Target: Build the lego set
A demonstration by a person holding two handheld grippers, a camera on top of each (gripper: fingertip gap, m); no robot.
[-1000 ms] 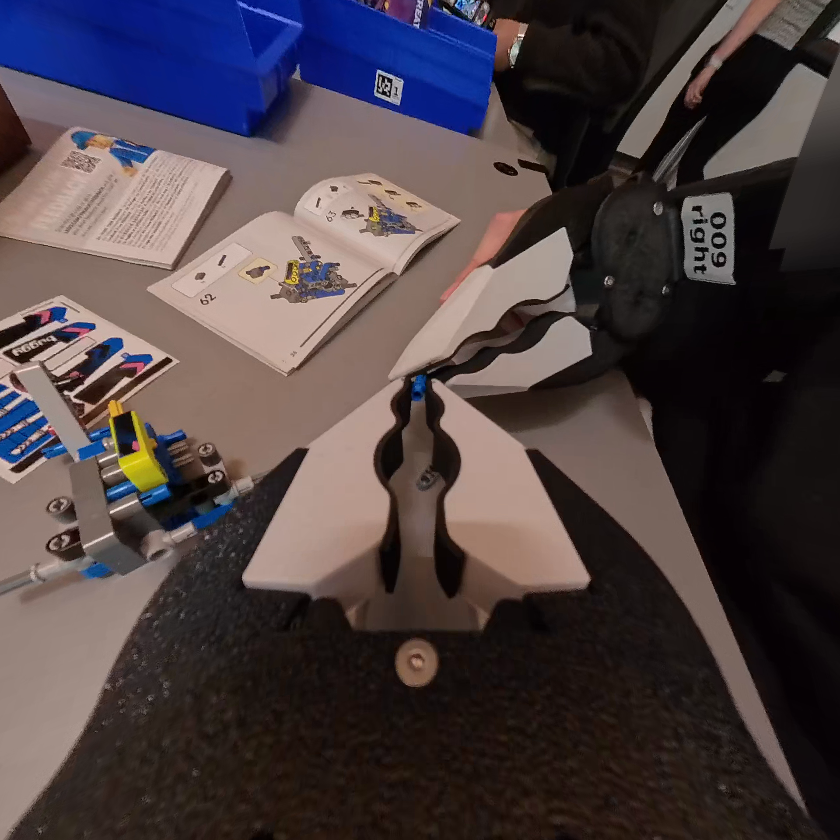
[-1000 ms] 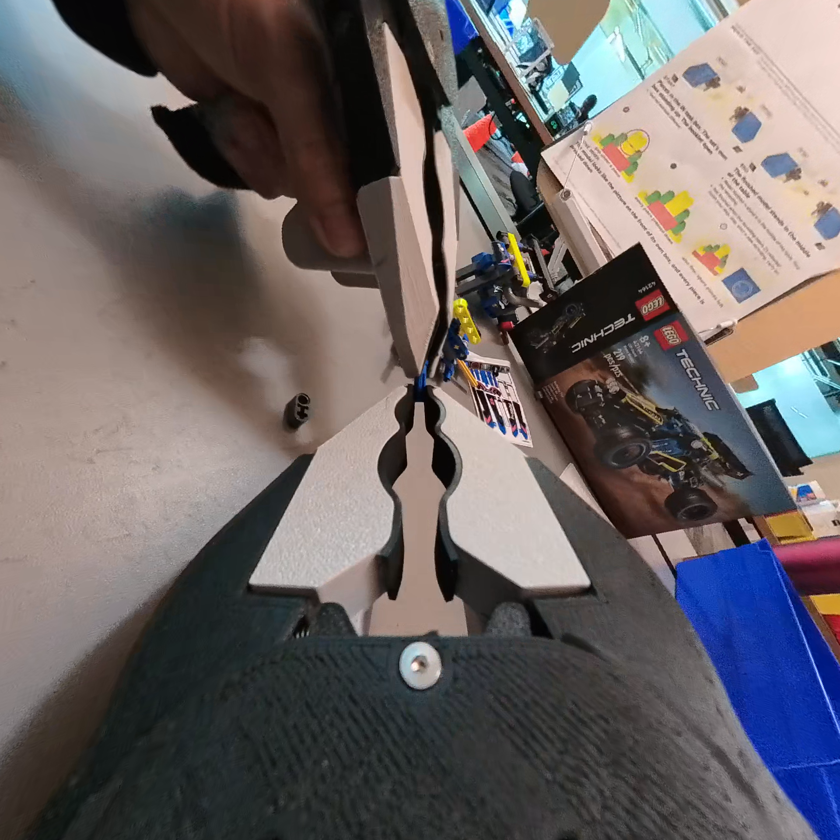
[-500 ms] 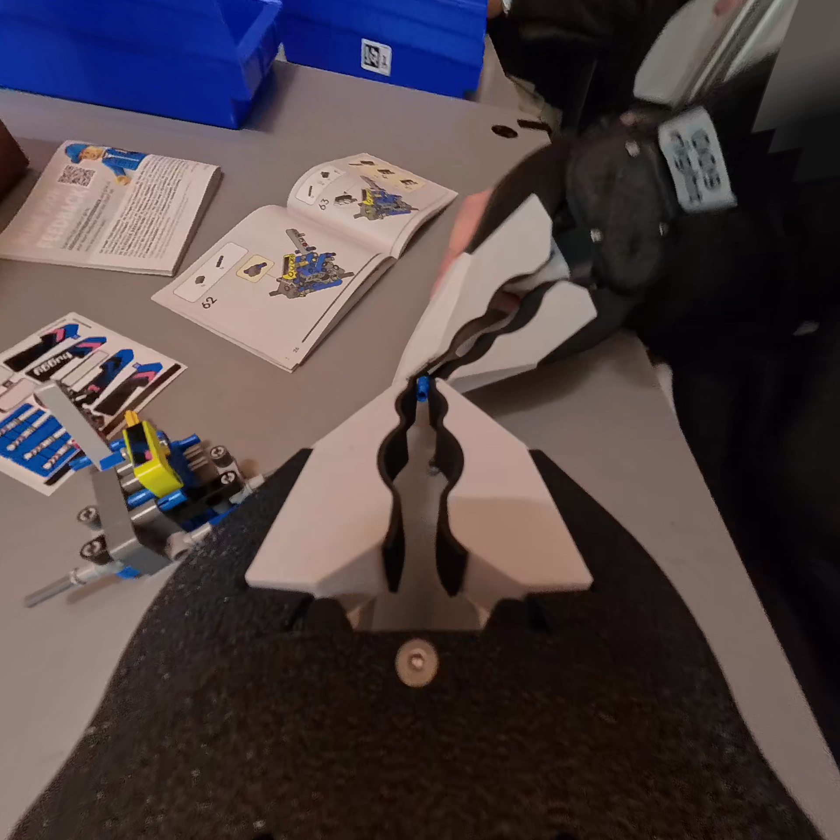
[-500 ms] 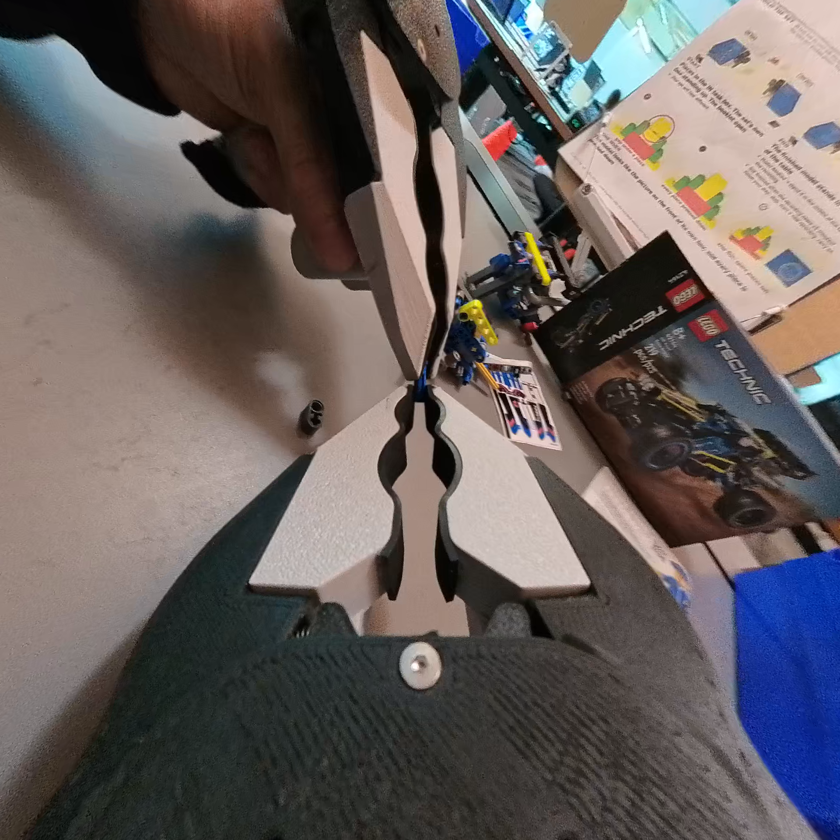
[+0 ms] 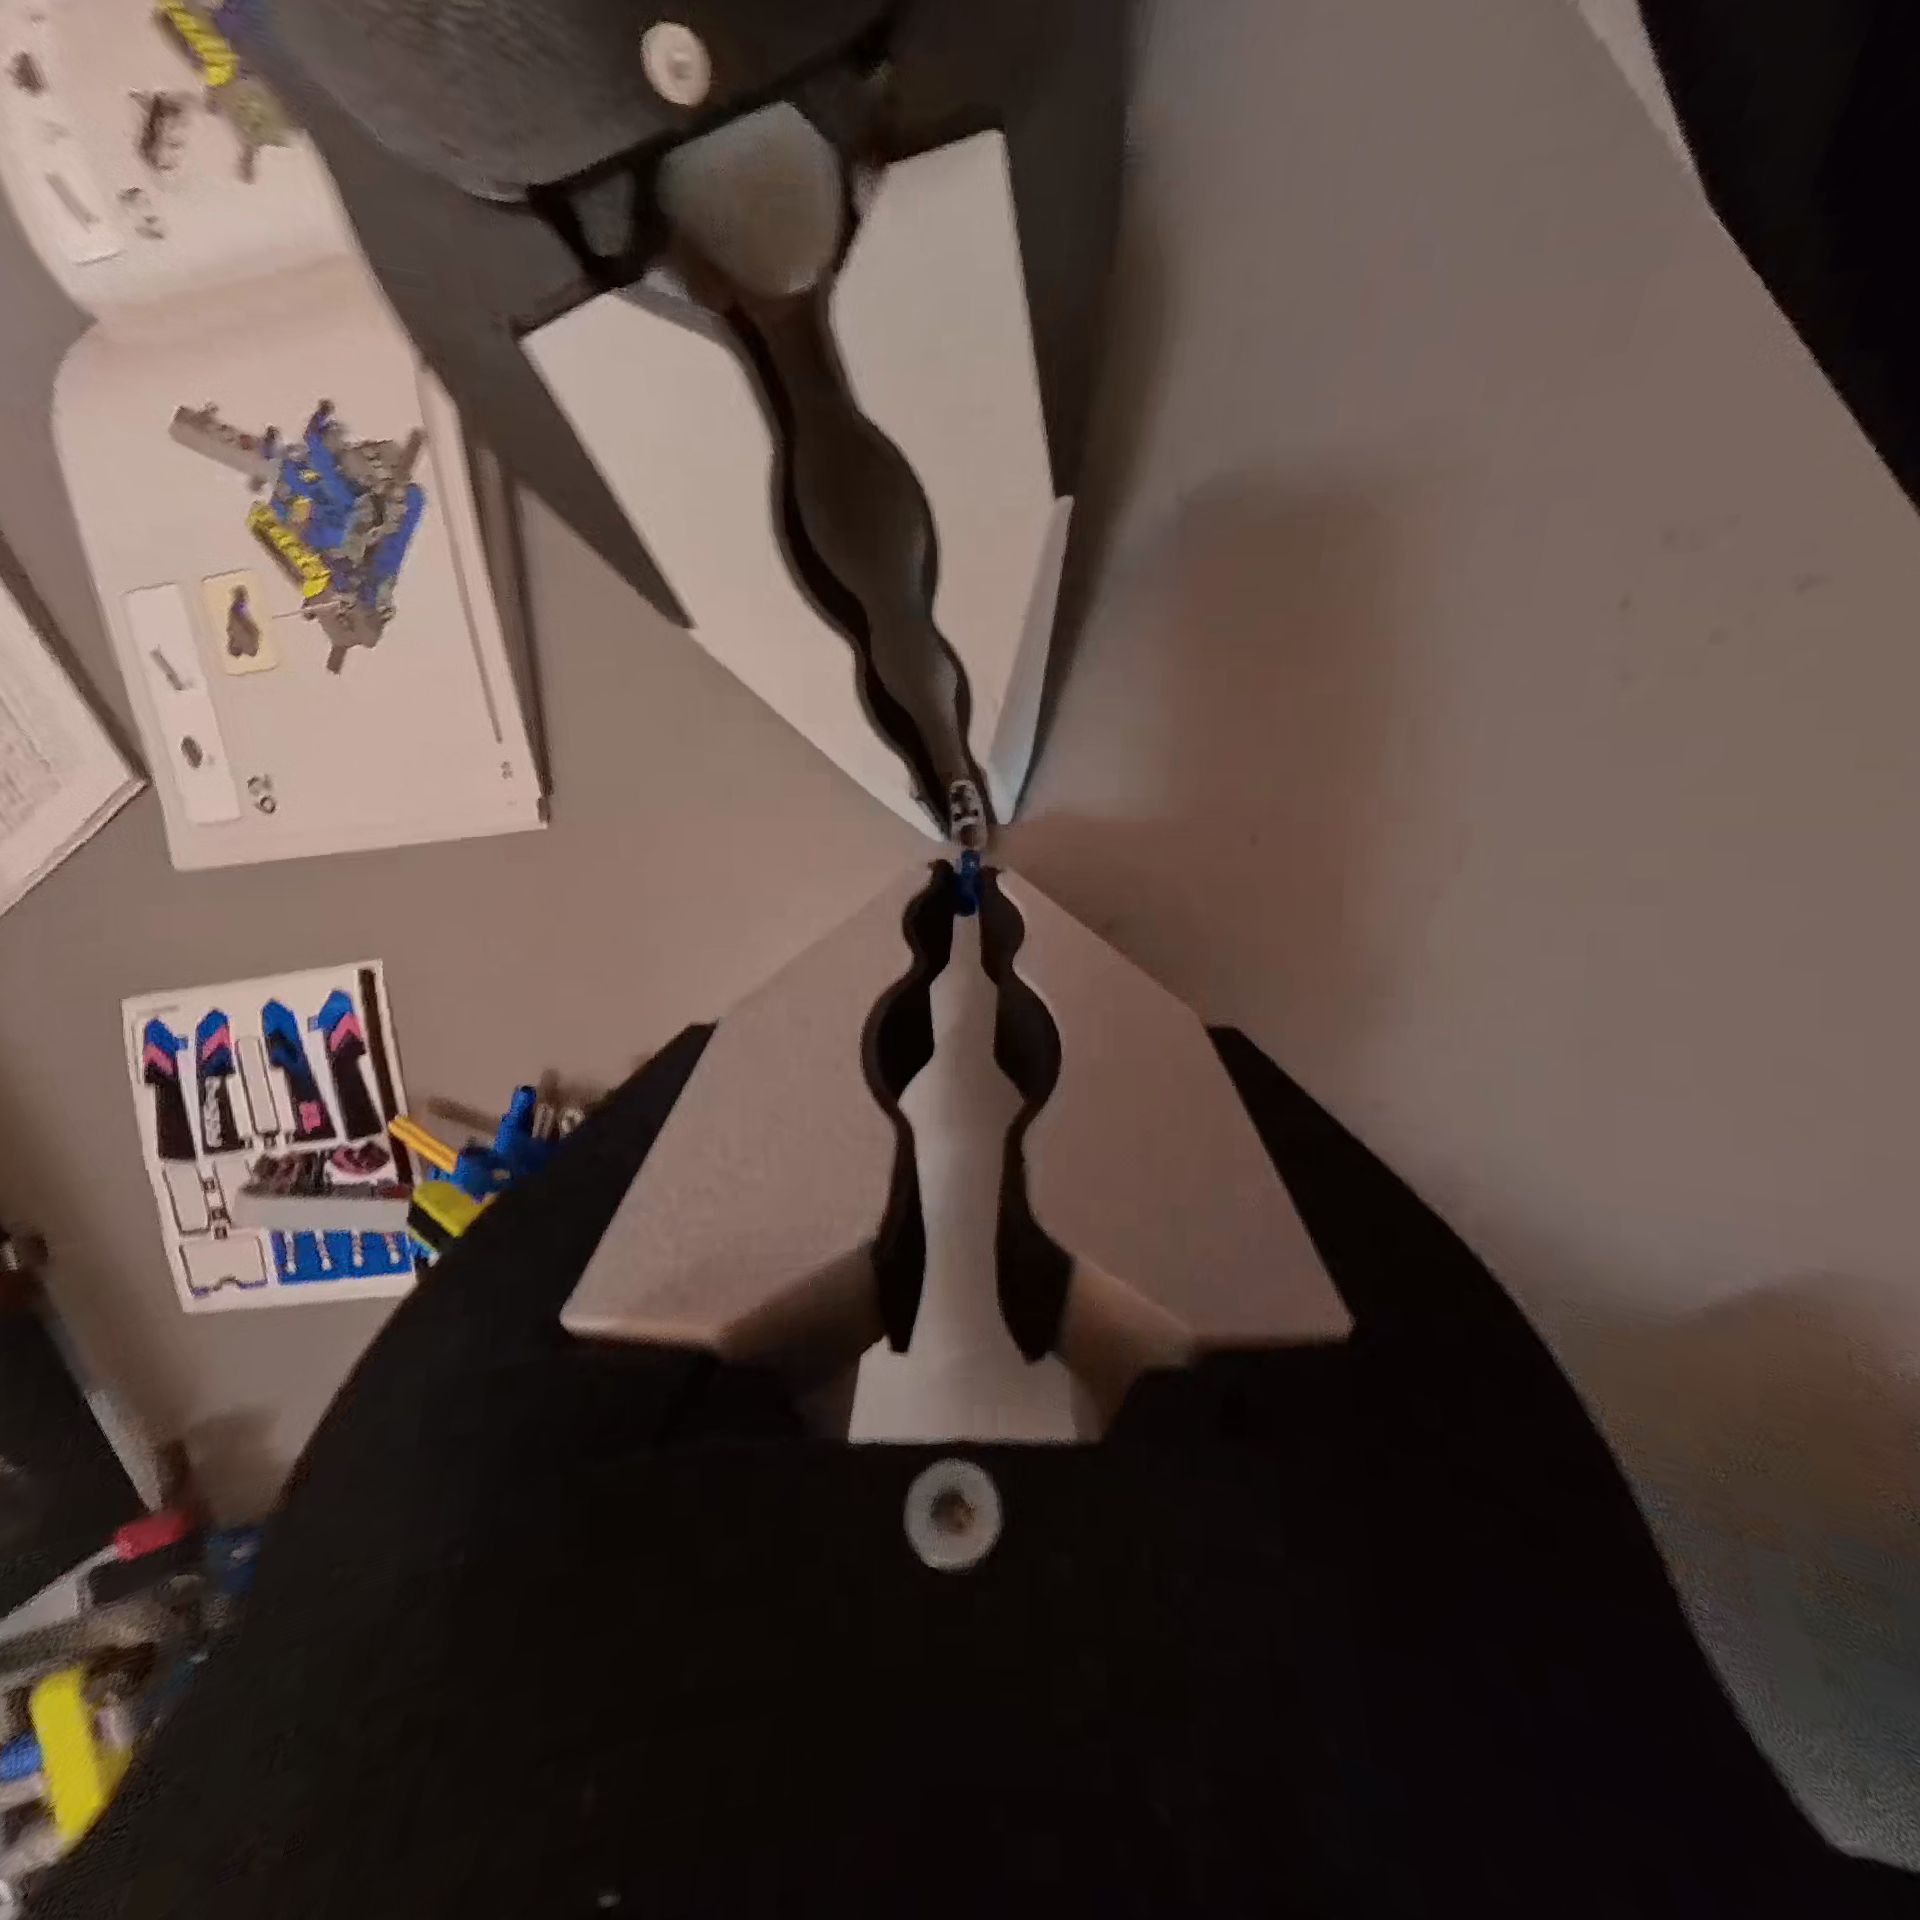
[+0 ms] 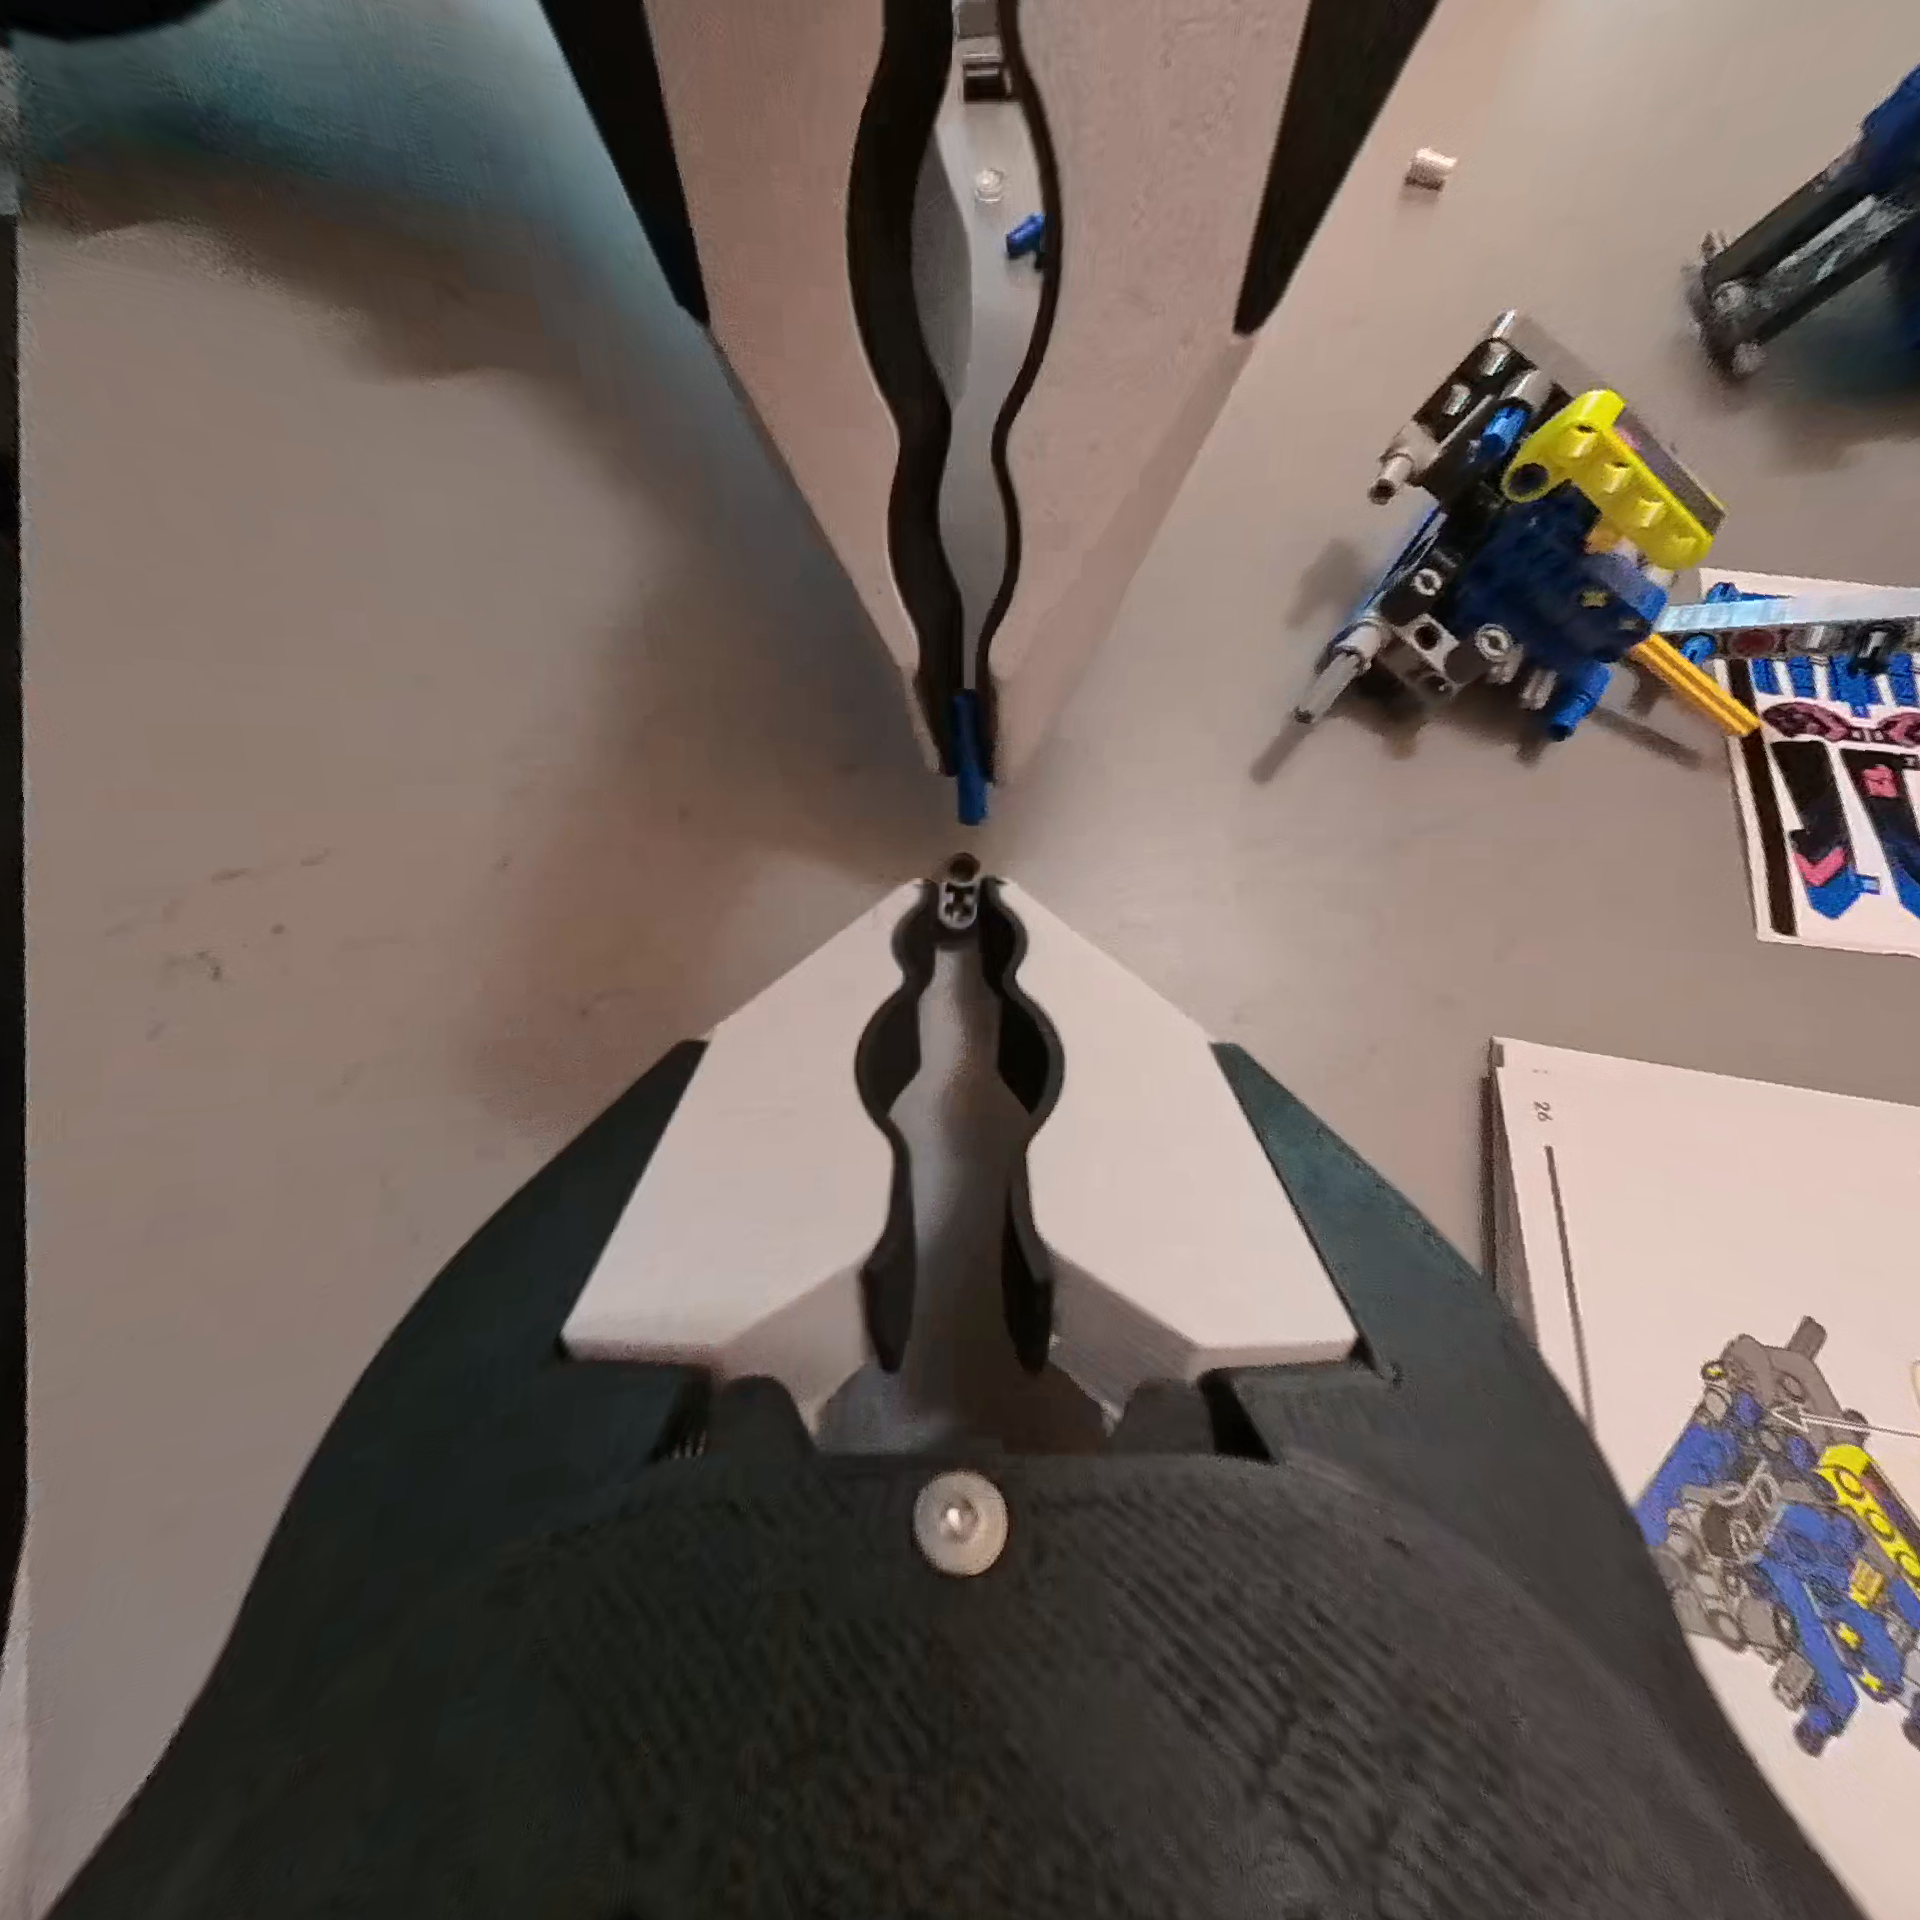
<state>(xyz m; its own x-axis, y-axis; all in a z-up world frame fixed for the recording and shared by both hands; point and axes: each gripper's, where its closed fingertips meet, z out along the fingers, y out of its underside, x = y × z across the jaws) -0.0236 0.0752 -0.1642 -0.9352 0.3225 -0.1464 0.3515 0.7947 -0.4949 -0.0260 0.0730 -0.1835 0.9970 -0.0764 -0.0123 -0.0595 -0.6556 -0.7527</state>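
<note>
My left gripper (image 5: 966, 902) is shut on a small blue pin (image 5: 968, 881) that sticks out past its tips. My right gripper (image 6: 961, 902) is shut on a small dark connector (image 6: 958, 906) with its round hole facing out. The two grippers point tip to tip above the grey table (image 6: 416, 727). In the right wrist view the left gripper (image 6: 966, 732) comes in from the top with the blue pin (image 6: 968, 774), and a small gap separates pin and connector. The partly built blue, grey and yellow model (image 6: 1538, 582) lies to the right, and also shows in the left wrist view (image 5: 468, 1184).
An open instruction booklet (image 5: 301, 582) and a sticker sheet (image 5: 270, 1132) lie left of the grippers. Both show in the right wrist view too, the booklet (image 6: 1714, 1351) and the sheet (image 6: 1829, 769). Loose small parts (image 6: 1023, 234) lie beyond. Blurred parts (image 5: 62, 1714) sit at bottom left. The grippers are tip to tip, or close to it.
Both grippers have turned to look down at the table and now face each other tip to tip. The right gripper now holds a dark connector; a like piece lay on the table before.
</note>
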